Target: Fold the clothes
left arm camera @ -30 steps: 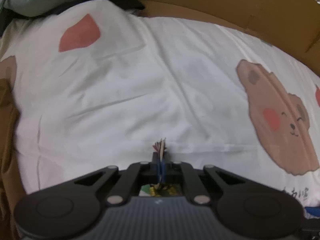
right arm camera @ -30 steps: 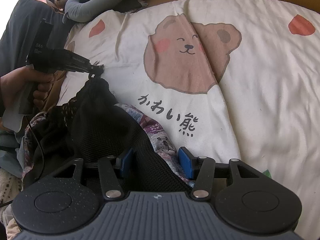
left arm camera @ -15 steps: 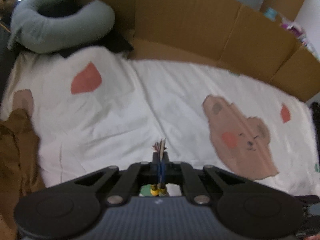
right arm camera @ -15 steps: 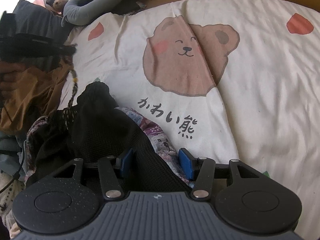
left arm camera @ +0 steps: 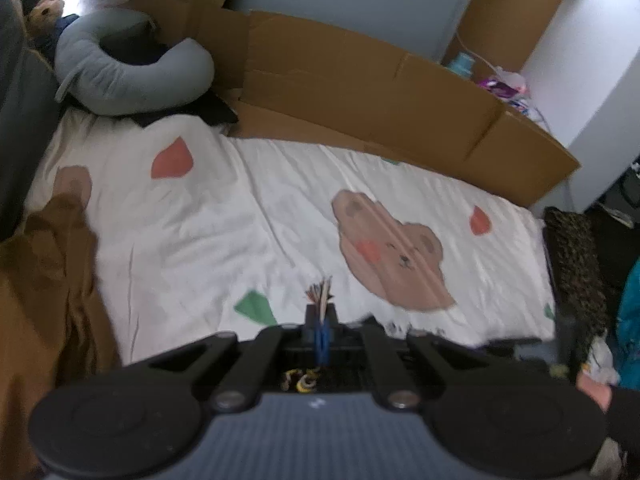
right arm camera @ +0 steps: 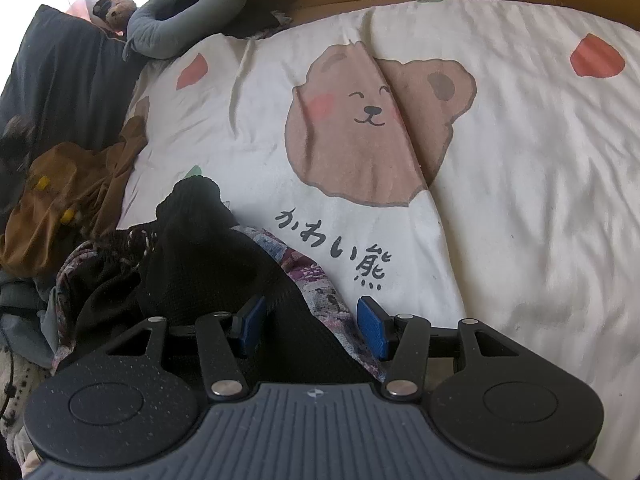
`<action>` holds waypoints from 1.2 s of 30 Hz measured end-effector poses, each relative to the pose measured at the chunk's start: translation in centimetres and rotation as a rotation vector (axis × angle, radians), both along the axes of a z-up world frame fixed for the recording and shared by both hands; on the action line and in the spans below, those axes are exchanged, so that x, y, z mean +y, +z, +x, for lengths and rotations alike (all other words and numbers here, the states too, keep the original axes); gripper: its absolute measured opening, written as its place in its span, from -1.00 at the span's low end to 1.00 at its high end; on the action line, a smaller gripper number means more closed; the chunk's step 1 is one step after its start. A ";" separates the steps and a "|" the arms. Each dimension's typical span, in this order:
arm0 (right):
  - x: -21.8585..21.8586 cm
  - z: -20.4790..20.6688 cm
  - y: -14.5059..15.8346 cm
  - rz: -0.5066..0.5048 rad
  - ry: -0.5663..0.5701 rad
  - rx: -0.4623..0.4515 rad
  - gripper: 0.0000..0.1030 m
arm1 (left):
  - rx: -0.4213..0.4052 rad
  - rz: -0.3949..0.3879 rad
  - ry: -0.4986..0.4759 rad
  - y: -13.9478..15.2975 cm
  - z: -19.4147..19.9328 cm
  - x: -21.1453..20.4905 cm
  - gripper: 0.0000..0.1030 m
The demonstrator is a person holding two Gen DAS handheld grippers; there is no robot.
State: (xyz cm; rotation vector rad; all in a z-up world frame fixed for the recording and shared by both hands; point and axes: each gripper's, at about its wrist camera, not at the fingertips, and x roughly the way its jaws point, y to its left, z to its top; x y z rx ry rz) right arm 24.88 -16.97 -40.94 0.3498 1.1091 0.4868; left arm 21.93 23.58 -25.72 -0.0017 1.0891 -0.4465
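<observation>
A black mesh garment [right arm camera: 208, 256] lies crumpled at the near left of the bed, on a purple patterned cloth [right arm camera: 316, 280]. My right gripper [right arm camera: 312, 326] is open and low over it, with black fabric lying between the two blue pads [right arm camera: 374, 330]. My left gripper [left arm camera: 322, 332] is held high above the bed, shut on a thin drawstring tassel [left arm camera: 320, 294] whose coloured threads stick out past the tips. Small beads [left arm camera: 300, 380] show beneath the fingers. Whether the cord still joins the black garment is hidden.
The white sheet [right arm camera: 520, 200] has a bear print [left arm camera: 392, 256]. A brown garment [right arm camera: 72, 200] is heaped at the left edge. A grey curved pillow [left arm camera: 132, 76] and cardboard panels [left arm camera: 360, 92] line the far side. A hand [left arm camera: 596, 392] shows at lower right.
My left gripper has risen and drawn back from the bed with the tassel in it, leaving the right wrist view. The black garment's peak has slumped. The right gripper has not moved.
</observation>
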 end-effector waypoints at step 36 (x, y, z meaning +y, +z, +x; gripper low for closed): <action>-1.2 -0.7 1.6 -0.019 0.045 -0.052 0.10 | 0.239 -0.084 0.100 -6.2 -6.6 0.4 0.01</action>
